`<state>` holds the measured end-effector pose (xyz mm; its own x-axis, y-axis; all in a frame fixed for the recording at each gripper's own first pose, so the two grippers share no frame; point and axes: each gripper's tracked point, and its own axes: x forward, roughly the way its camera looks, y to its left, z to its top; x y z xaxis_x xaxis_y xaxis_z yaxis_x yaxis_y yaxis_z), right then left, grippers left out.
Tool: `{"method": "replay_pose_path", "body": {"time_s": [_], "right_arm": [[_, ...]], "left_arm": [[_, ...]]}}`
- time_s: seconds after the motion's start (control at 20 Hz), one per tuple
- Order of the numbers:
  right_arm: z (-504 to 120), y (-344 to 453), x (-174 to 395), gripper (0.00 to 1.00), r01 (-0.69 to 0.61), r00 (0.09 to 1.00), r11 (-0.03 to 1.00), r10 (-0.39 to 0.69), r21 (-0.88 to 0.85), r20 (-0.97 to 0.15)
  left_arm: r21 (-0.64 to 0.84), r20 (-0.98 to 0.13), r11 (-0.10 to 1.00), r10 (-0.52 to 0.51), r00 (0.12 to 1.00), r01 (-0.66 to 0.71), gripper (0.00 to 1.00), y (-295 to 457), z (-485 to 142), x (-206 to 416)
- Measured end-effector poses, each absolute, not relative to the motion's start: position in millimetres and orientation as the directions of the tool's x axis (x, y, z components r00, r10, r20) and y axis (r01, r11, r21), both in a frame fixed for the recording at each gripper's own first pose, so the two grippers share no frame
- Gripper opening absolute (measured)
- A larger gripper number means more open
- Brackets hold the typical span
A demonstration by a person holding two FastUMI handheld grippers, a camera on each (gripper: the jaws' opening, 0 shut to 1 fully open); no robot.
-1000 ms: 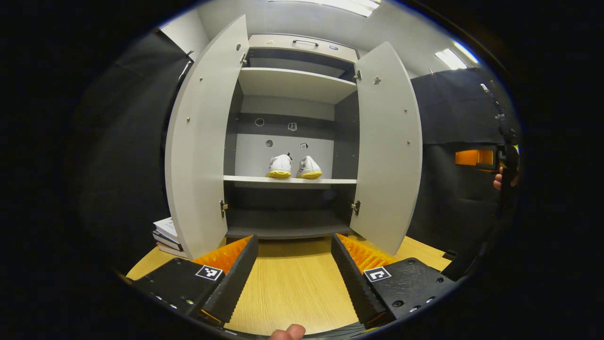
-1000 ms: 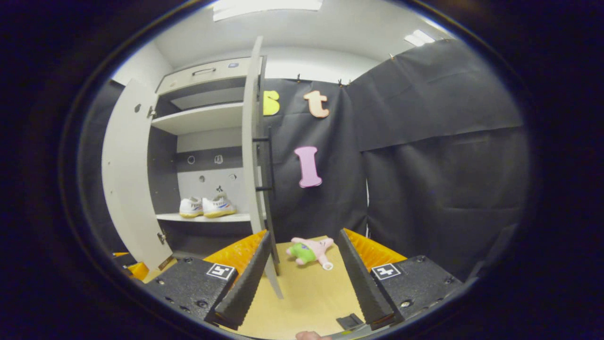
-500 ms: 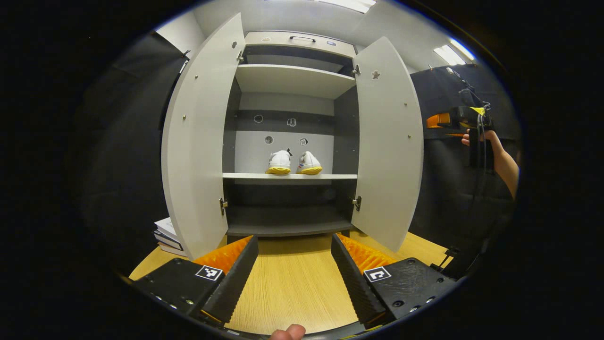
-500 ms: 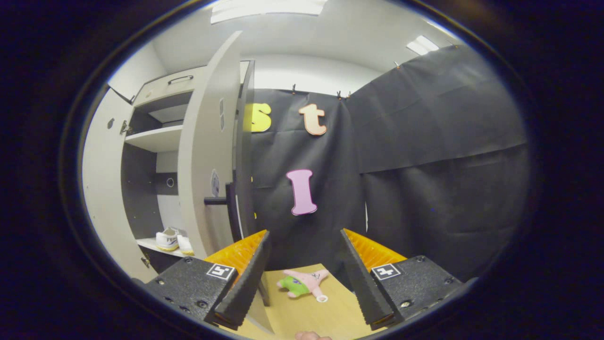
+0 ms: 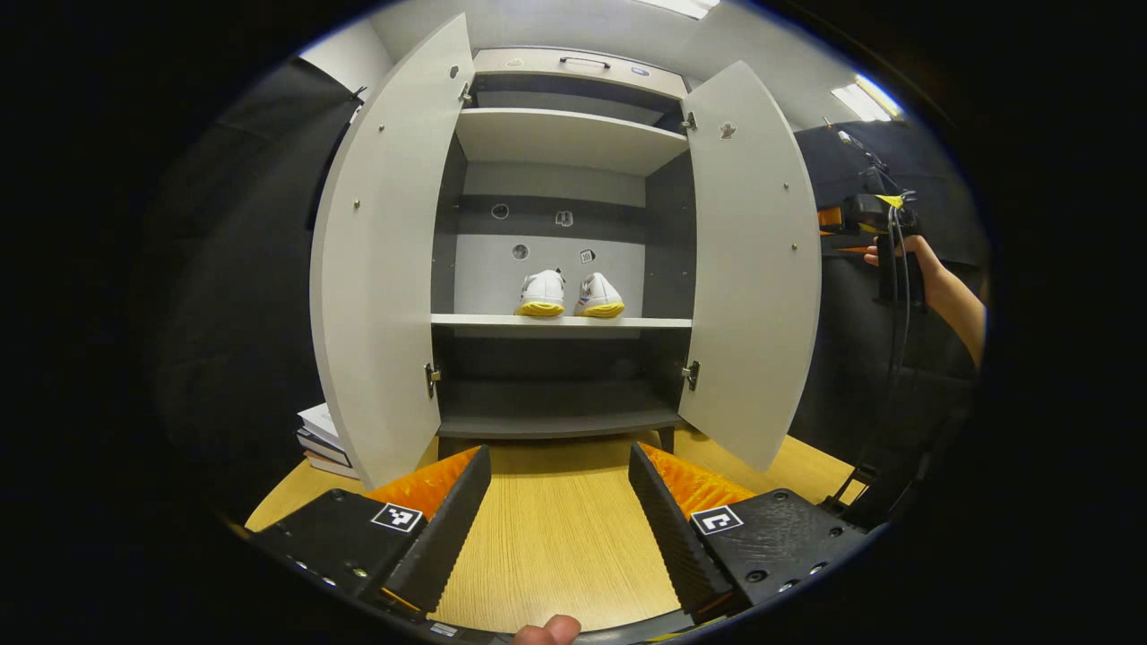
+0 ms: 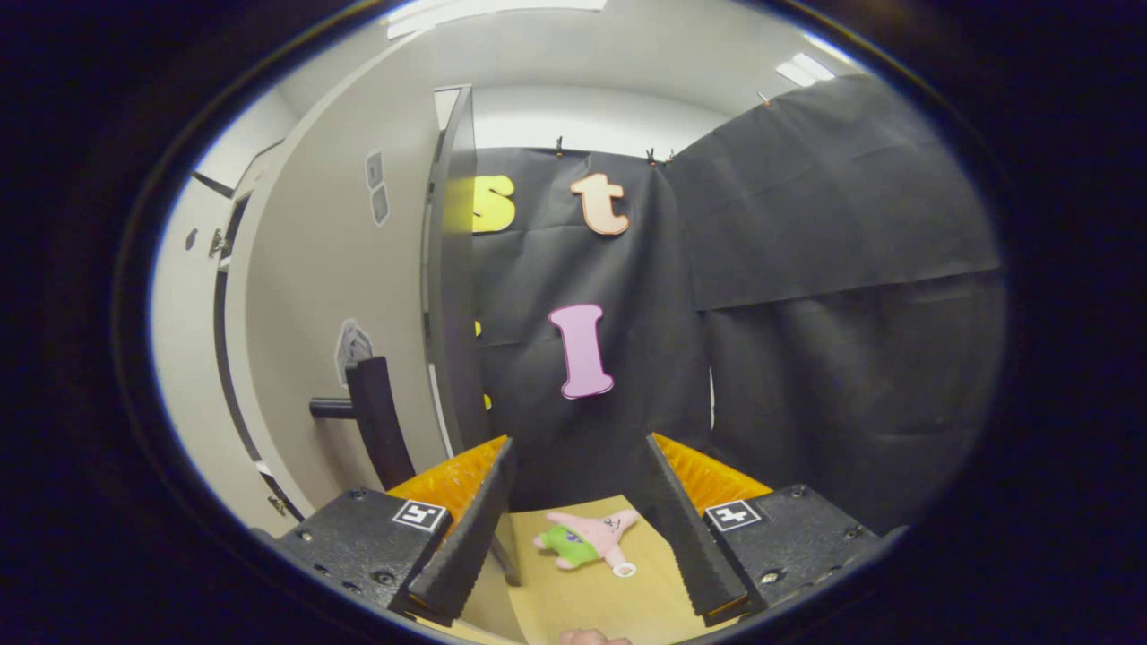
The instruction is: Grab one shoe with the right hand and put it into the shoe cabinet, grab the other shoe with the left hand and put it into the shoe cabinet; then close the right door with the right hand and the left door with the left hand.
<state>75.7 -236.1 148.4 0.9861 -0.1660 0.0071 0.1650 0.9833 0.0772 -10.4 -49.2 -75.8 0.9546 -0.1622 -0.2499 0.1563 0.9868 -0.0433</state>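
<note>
A booth hung with black cloth, white ceiling lights above, and a pale wooden table on which the shoe cabinet stands. Both of its doors are open. In the left gripper view the left door swings out on one side and the right door on the other, with the shelves bare between them except the middle shelf. There the two shoes sit side by side, heels toward the room: the left shoe and the right shoe, just beside each other, near the middle of the shelf. A stack of books lies on the table beside the left door.

The left hand-held gripper hangs over the table in front of the cabinet, fingers apart, nothing between them. A fingertip shows at the bottom edge.

Farther off, behind the right door's outer edge, a hand holds the right hand-held gripper up near door-handle height. From the right gripper view, the right hand-held gripper has its fingers spread and empty, beside the outer face of the right door, close to its dark handle; whether it touches the door I cannot tell. A pink and green plush toy lies on the table below
</note>
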Motion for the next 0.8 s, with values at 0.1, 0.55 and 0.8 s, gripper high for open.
{"method": "replay_pose_path", "body": {"time_s": [0.1,0.55,0.8], "right_arm": [[150.6,-229.2,76.0,0.87,0.168,0.986,0.985,-0.169,0.045,0.008],[145.9,-167.4,67.0,0.87,0.094,0.995,0.995,-0.095,0.021,0.033],[142.8,-128.2,75.3,0.87,0.050,0.998,0.997,-0.052,0.056,0.047]], "left_arm": [[-0.043,-0.253,0.986,-0.168,0.953,0.162,0.93,-50.7,-77.1,-9.6],[-0.045,-0.243,0.986,-0.165,0.956,0.159,0.93,-42.8,-76.5,-11.2],[-0.043,-0.256,0.993,-0.121,0.959,0.114,0.93,-18.3,-81.5,-15.7]]}}
